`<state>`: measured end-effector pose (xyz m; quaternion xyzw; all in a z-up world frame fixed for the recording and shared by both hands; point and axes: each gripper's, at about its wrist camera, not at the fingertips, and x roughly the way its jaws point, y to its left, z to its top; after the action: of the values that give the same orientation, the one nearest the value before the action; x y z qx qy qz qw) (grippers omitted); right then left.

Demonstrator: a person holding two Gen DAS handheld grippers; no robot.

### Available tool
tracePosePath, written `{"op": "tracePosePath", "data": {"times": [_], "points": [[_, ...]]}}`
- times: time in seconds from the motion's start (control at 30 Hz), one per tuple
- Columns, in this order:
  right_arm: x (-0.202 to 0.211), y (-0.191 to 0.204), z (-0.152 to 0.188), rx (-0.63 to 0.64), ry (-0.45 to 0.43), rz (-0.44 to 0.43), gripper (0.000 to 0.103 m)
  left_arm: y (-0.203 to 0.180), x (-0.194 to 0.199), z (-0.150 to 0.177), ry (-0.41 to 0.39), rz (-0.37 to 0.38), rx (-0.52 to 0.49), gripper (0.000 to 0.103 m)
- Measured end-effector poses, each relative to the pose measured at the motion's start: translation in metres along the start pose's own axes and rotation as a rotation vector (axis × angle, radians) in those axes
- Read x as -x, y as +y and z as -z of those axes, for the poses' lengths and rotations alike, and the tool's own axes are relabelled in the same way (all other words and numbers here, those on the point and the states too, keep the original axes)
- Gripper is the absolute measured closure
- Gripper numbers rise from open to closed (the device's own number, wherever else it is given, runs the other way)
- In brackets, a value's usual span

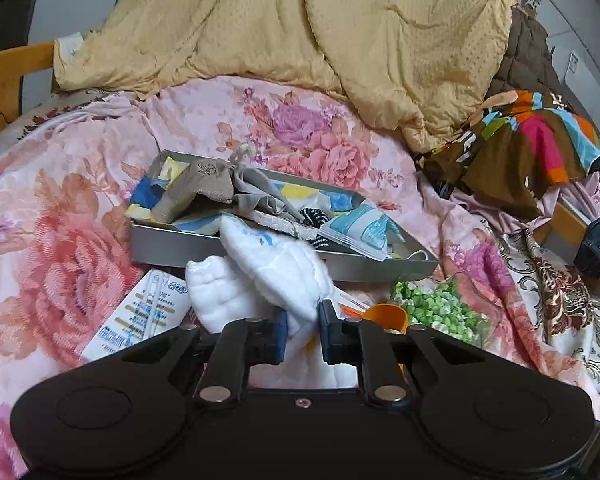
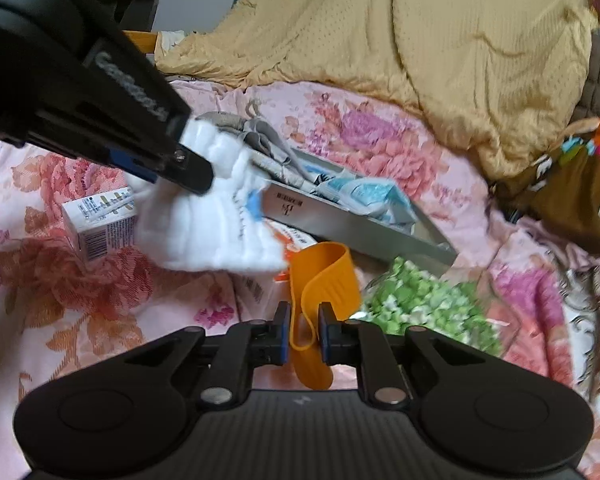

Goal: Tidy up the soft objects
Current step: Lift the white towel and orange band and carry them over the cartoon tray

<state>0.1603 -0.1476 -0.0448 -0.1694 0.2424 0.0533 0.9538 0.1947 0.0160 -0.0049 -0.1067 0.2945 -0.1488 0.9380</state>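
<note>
A small carton (image 2: 100, 226) lay at far left on the bed (image 1: 60, 216). The left tool (image 1: 303, 334) pinched a white padded cloth (image 1: 276, 268) by one end, above the tray's (image 1: 236, 245) near rim; it looked light and floppy. The right tool (image 2: 303, 330) was clamped on a bendy orange sleeve (image 2: 324, 280) just before a green bundle (image 2: 428, 304). Open bedding lay left; the tray was crowded.

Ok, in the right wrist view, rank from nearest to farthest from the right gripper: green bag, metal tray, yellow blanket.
1. Green bag, just right of the right gripper.
2. Metal tray, beyond it, center.
3. Yellow blanket, at the back.
</note>
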Motion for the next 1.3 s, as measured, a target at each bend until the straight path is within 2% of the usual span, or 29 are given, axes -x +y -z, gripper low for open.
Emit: {"op": "tracePosePath", "data": {"times": [0.27,0.4,0.6,0.83,1.0,1.07,1.17,1.2,1.3], "points": [[0.036,-0.003,0.004,0.134,-0.094,0.089,0.089,-0.018,0.038,0.01,-0.053,-0.045,-0.03,0.092],[0.043,-0.008,0.007,0.14,-0.106,0.085,0.089,-0.025,0.046,0.01,-0.041,-0.059,-0.013,0.093],[0.041,-0.014,0.011,0.086,-0.043,0.005,0.089,-0.022,0.042,0.019,0.007,-0.072,0.012,0.093],[0.023,-0.034,0.015,-0.072,0.119,-0.077,0.086,-0.012,0.03,0.029,0.056,-0.088,0.021,0.093],[0.01,-0.046,0.024,-0.195,0.239,-0.14,0.068,-0.009,0.027,0.028,0.059,-0.064,0.041,0.093],[0.004,-0.051,0.026,-0.236,0.262,-0.154,0.065,-0.007,0.026,0.028,0.069,-0.053,0.05,0.093],[-0.002,-0.056,0.027,-0.288,0.289,-0.167,0.065,-0.005,0.024,0.028,0.075,-0.036,0.066,0.093],[-0.002,-0.057,0.027,-0.306,0.293,-0.17,0.07,-0.004,0.024,0.027,0.076,-0.032,0.072,0.093],[0.001,-0.066,0.028,-0.363,0.3,-0.177,0.072,-0.003,0.022,0.027,0.083,-0.033,0.082,0.093]]}}
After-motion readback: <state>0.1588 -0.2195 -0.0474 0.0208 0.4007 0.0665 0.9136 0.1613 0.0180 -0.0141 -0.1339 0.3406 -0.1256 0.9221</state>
